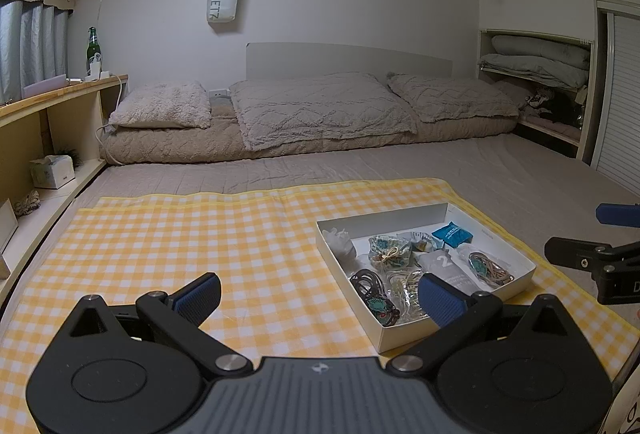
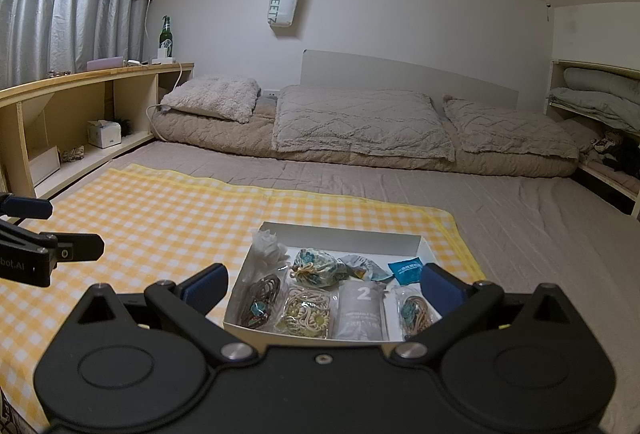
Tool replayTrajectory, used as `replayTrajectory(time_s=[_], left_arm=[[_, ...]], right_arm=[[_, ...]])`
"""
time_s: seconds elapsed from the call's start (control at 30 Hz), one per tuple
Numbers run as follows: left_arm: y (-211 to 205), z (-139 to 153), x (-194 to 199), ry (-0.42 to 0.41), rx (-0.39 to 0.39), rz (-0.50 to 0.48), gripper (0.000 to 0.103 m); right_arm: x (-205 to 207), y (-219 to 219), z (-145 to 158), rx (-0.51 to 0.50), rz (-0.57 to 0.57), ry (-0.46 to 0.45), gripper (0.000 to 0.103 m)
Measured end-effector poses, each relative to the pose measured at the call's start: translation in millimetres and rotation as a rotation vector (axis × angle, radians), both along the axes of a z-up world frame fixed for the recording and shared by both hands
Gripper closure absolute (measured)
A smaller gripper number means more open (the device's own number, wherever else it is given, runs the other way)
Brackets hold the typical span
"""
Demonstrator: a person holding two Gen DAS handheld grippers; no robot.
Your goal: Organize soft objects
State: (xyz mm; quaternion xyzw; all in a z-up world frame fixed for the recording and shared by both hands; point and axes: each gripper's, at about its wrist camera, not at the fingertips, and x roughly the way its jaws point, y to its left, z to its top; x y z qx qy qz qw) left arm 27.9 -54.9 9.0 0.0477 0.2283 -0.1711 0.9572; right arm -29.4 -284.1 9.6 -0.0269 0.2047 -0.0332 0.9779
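While both grippers hover with jaws apart and empty, the left gripper [image 1: 320, 294] at lower centre, the white box [image 2: 404, 240] of soft pouches sits on the yellow checked cloth [image 2: 160, 218], between the right gripper's [image 2: 322, 284] fingers.

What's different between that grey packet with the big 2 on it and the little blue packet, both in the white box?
The grey packet is larger and taller, and it lies in the near row of the white box. The blue packet is smaller and squarer, and it sits in the far row by the box's right wall. The grey one bears a large white "2"; the blue one carries small white print, too small to read. Both lie flat inside the box, untouched by either hand-held gripper.
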Motion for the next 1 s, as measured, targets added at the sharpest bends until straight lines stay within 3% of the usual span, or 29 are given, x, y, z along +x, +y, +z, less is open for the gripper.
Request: replayTrajectory(time_s=[1.0], left_arm=[[-1.2, -1.8, -0.7, 0.005, -0.003, 0.011, 0.000]], right_arm=[[-0.1, 0.0, 0.7, 0.000, 0.000, 0.001, 0.000]])
